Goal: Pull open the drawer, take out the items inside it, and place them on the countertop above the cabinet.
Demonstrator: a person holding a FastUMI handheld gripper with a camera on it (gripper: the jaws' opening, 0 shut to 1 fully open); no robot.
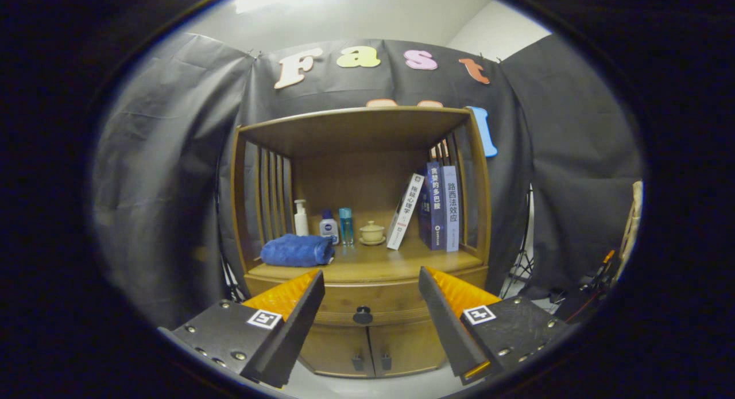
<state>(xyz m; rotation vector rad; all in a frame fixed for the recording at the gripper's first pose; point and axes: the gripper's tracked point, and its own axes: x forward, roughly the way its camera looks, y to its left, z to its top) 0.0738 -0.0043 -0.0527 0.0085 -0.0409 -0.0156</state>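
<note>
Still shut: drawer [367,307] straight ahead, beyond the fingers [371,293], front panel running crosswise under the counter [379,267]. Round dark knob [362,314] centred in the gap between the two tips, apart from both. Fingers spread wide, holding nothing. Contents hidden. Towel [297,250], bottles [321,224], cup [372,232] and books [430,206] on the counter beyond. Next move probably straight forward onto the knob.

The gripper [371,281] is built from two wedge-shaped fingers, set apart, each mounted on a textured block fastened with silver screws and marked with a square tag.
</note>
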